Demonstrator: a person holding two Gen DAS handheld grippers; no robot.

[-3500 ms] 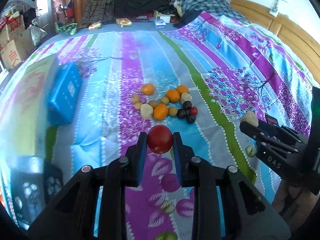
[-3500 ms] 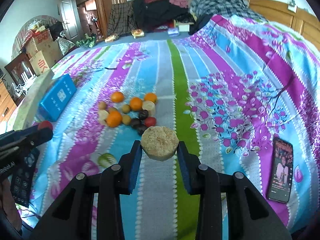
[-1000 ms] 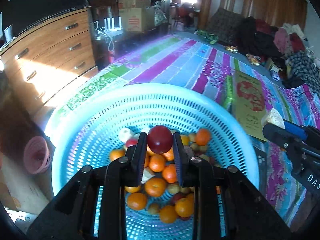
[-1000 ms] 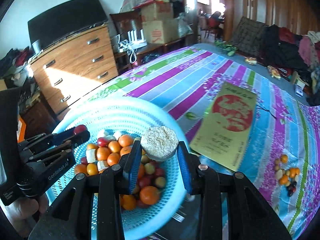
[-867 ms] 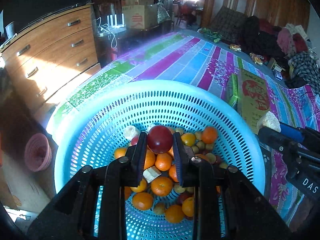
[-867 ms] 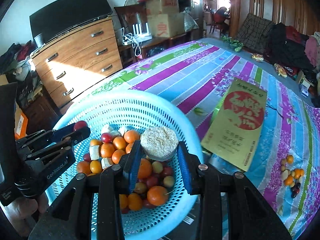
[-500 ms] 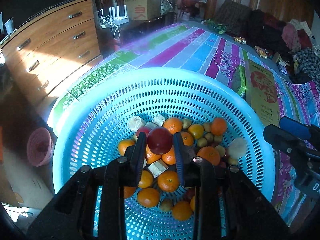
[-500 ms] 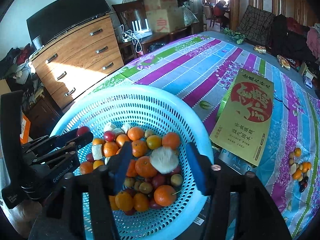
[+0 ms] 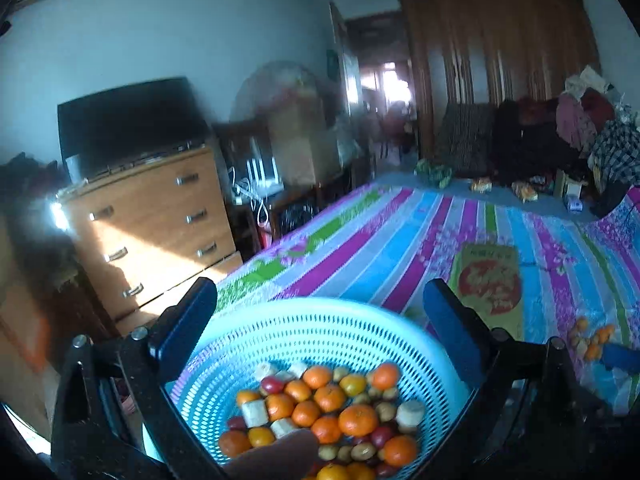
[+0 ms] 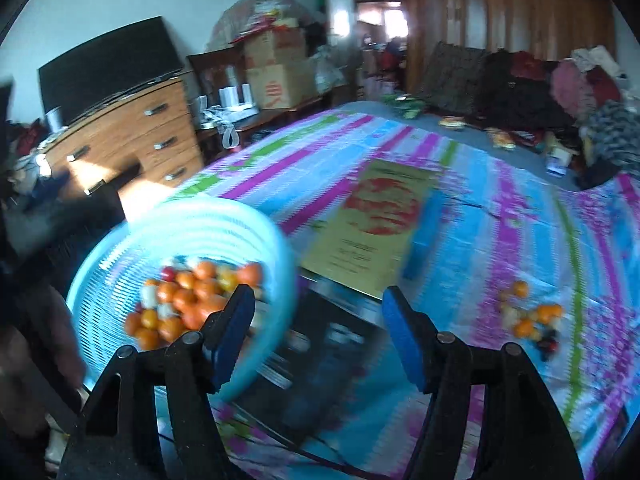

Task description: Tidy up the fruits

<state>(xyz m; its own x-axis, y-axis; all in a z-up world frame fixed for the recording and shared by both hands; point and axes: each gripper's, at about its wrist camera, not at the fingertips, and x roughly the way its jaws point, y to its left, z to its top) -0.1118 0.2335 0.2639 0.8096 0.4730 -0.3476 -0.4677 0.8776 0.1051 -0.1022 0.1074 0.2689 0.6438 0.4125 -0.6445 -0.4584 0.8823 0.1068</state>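
Observation:
A light blue perforated basket holds several oranges, small red fruits and pale chunks. My left gripper hovers over its near side. Its jaws are opening wide, with nothing between the pads. A blurred red-brown shape shows below them at the bottom edge, over the fruit. In the right wrist view the basket lies to the left. My right gripper stands open and empty beside its rim, above a dark box. A small heap of loose fruit lies on the striped bedspread.
A yellow and red flat box lies on the bed behind the basket. A wooden chest of drawers with a television stands at the left. Clothes are piled at the bed's far end. The loose fruit lies far right.
The left gripper has opened, let go of the red fruit, risen and tipped upward. The right gripper dropped the pale round piece into the basket and swung right toward the bed.

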